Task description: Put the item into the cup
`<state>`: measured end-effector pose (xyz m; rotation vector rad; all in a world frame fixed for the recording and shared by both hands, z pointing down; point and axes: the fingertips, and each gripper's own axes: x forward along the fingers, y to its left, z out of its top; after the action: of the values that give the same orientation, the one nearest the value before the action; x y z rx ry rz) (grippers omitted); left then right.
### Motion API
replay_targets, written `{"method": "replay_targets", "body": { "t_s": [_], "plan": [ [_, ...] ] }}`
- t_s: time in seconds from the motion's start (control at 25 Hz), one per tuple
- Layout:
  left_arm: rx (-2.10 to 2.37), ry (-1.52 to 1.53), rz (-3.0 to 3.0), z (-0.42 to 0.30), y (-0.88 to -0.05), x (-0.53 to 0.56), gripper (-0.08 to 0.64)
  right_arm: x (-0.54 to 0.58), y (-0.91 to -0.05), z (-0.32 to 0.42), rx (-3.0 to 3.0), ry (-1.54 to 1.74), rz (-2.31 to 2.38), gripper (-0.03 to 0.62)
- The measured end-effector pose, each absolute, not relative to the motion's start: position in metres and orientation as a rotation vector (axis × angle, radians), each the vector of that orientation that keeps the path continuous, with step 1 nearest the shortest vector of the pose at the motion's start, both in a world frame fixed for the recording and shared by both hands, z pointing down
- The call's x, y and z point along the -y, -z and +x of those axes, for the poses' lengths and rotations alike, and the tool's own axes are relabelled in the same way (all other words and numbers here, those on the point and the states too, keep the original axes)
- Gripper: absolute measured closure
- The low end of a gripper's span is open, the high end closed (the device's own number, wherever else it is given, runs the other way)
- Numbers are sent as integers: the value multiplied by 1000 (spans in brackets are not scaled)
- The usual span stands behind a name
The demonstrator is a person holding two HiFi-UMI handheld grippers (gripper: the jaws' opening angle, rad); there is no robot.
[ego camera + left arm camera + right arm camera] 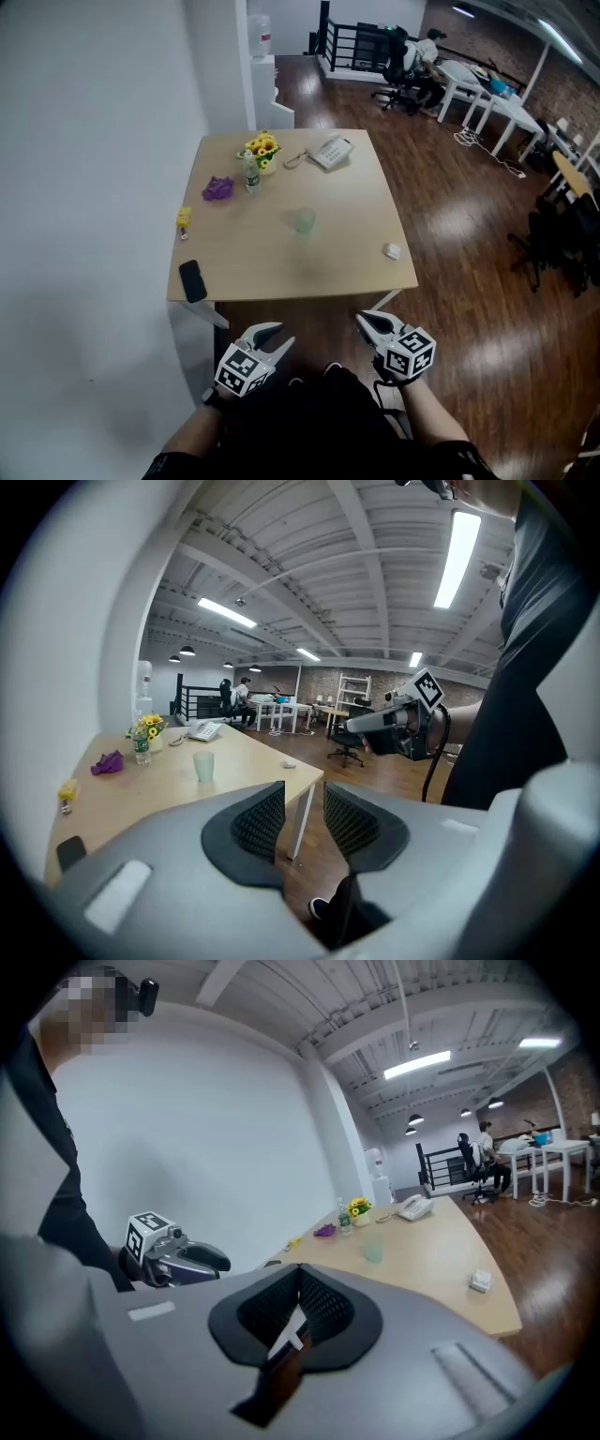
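A pale translucent cup point(304, 221) stands upright near the middle of the wooden table point(347, 206). A small white item point(392, 250) lies near the table's front right corner. Both grippers hang in front of the table's near edge, well short of it. My left gripper point(277, 336) is open, with nothing between its jaws, and its own view shows the cup point(203, 766) and the item point(290, 763) far off. My right gripper point(367, 322) is shut and empty; the cup point(373, 1250) and item point(480, 1281) lie ahead of it.
On the table's left side sit a black phone point(192, 280), a yellow object point(184, 218), a purple object point(218, 188), a small bottle point(250, 174), a flower pot point(263, 150) and a desk telephone point(329, 151). A white wall runs along the left. Desks and chairs stand far right.
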<state>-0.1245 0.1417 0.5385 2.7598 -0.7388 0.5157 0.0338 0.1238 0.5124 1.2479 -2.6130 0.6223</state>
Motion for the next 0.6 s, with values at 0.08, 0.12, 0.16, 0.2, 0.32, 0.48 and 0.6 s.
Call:
{"method": "replay_targets", "body": {
  "t_s": [0.08, 0.12, 0.16, 0.2, 0.32, 0.48, 0.6],
  "plan": [
    [740, -518, 2757, -123, -539, -138, 436, -120, -512, 41, 2605, -617, 1260, 584],
    [742, -516, 2757, -121, -538, -135, 436, -118, -511, 45, 2603, -616, 1267, 584],
    [746, -514, 2759, -119, -537, -131, 436, -115, -510, 50, 2603, -615, 1275, 584],
    [750, -514, 2762, -117, -537, -127, 436, -111, -510, 54, 2604, -615, 1282, 584],
    [761, -515, 2767, -110, -541, -112, 436, -95, -513, 67, 2604, -613, 1294, 583],
    [776, -529, 2762, -97, -547, -84, 436, -60, -520, 91, 2591, -598, 1300, 583],
    [799, -544, 2738, -88, -550, -56, 436, -22, -523, 115, 2582, -575, 1294, 583]
  ]
}}
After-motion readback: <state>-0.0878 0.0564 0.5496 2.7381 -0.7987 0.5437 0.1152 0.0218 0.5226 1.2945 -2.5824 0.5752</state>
